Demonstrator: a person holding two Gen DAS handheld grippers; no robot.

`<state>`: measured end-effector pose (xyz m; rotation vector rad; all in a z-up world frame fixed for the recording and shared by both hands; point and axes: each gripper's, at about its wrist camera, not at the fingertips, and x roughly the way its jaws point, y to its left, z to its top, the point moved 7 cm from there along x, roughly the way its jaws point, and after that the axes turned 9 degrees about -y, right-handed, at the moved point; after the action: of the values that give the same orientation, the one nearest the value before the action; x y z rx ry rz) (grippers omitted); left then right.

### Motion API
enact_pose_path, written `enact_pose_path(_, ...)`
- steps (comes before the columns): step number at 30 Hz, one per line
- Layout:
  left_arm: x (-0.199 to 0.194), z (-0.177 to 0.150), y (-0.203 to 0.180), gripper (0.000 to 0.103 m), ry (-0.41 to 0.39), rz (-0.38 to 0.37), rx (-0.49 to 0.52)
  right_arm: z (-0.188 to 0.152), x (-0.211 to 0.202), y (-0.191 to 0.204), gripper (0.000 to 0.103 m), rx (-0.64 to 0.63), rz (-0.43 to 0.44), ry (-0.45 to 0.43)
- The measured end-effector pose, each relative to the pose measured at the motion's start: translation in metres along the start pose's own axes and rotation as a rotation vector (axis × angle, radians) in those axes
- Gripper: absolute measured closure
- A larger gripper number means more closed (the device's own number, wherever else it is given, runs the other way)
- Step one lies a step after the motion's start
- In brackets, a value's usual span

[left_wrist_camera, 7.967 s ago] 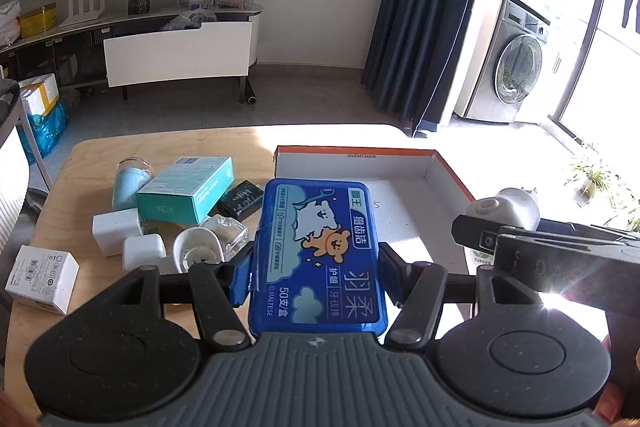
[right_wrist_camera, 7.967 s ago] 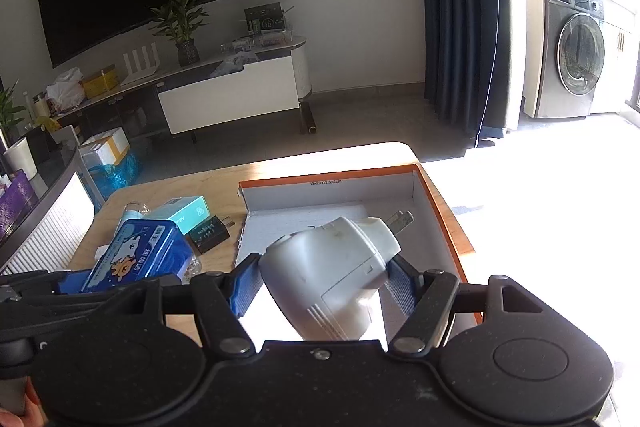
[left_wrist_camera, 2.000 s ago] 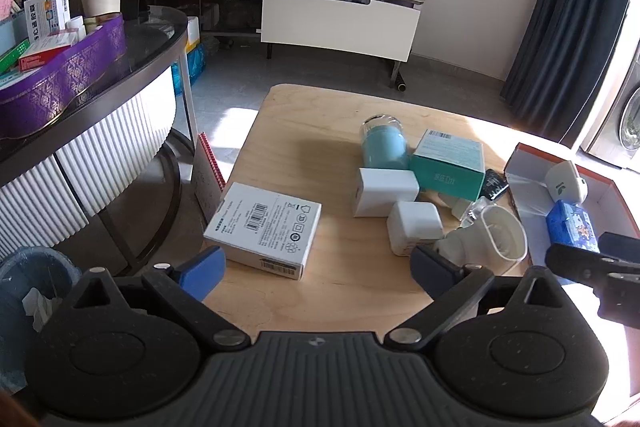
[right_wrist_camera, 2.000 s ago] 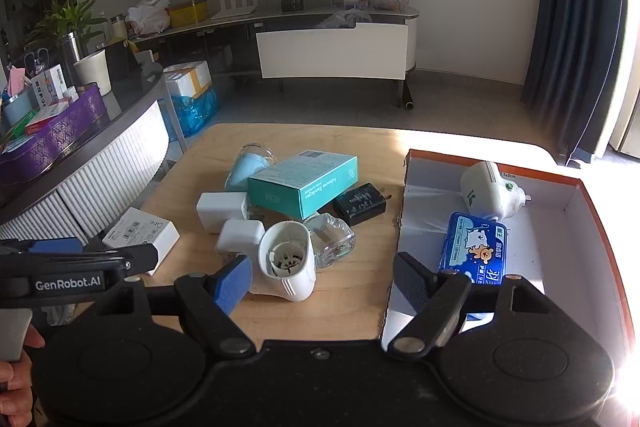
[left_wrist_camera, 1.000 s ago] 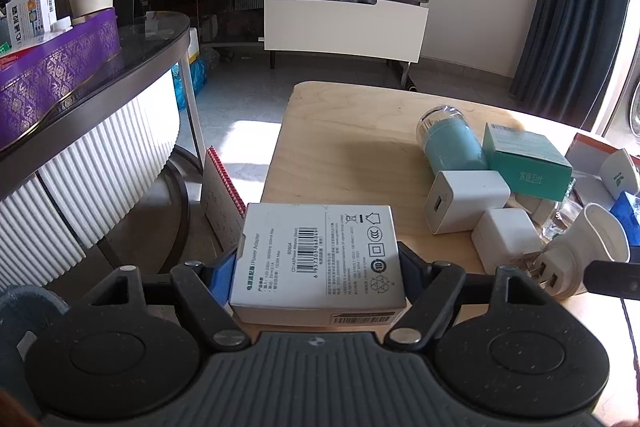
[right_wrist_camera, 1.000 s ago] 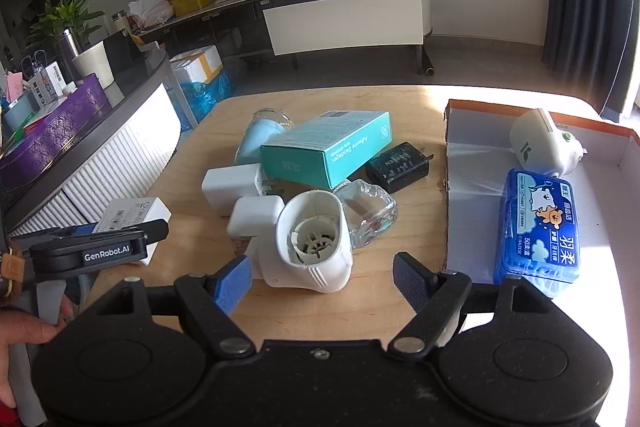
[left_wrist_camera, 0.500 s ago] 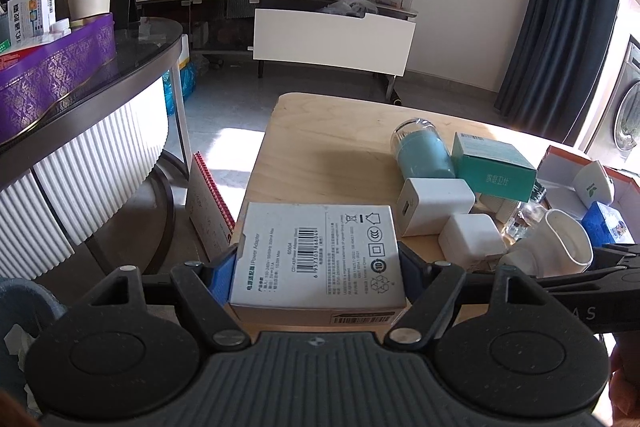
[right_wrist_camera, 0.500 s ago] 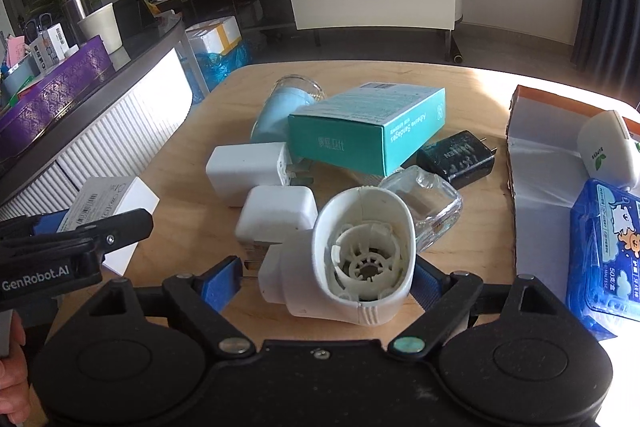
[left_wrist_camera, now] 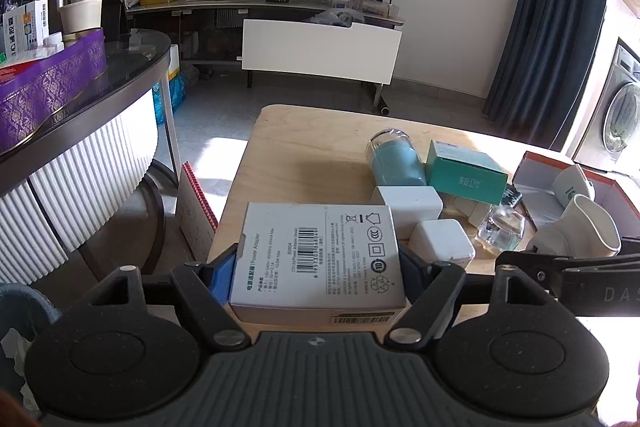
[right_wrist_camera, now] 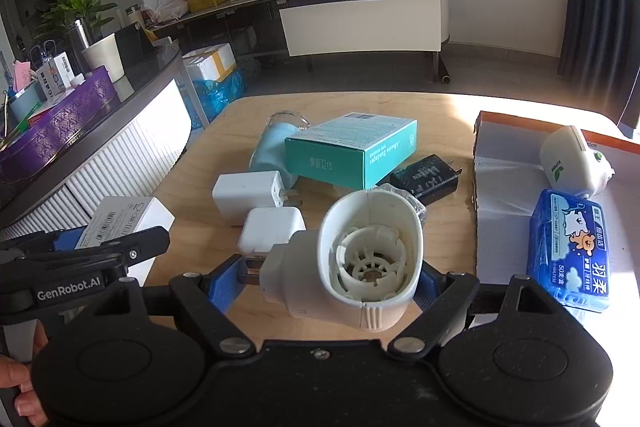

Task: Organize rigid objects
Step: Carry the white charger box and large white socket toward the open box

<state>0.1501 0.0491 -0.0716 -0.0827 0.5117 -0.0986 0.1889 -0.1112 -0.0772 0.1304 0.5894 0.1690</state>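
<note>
My left gripper [left_wrist_camera: 316, 269] is shut on a white power-adapter box [left_wrist_camera: 320, 247], held flat over the near left corner of the wooden table [left_wrist_camera: 304, 155]. My right gripper [right_wrist_camera: 328, 281] has a white plug-in device [right_wrist_camera: 360, 259] between its jaws, which are closing. One pad meets the plug prongs and the other the body. The device's round open end faces the camera. At the right lies an orange-rimmed tray [right_wrist_camera: 500, 163] holding a blue floss box [right_wrist_camera: 568, 251] and a white rounded device [right_wrist_camera: 572, 159].
Mid-table lie a teal box [right_wrist_camera: 352, 147], a pale blue jar [right_wrist_camera: 272, 143] on its side, two white chargers [right_wrist_camera: 248, 195], a black charger [right_wrist_camera: 424, 177] and a clear glass piece [left_wrist_camera: 500, 227]. A curved counter [left_wrist_camera: 80, 131] stands left of the table.
My right gripper has moved in around the white plug-in device and its pads have come onto it. My left gripper keeps the adapter box and has hardly moved.
</note>
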Motion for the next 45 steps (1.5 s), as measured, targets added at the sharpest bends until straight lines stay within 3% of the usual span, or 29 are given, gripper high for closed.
enact_pose_path(18, -0.042, 0.008, -0.063, 0.025, -0.027, -0.079, 0.029, 0.009, -0.073, -0.037, 0.004, 0.042, -0.062, -0.075)
enact_pose_path(45, -0.054, 0.004, -0.137, 0.024, -0.024, -0.205, 0.073, 0.005, -0.136, -0.102, 0.004, 0.105, -0.189, -0.152)
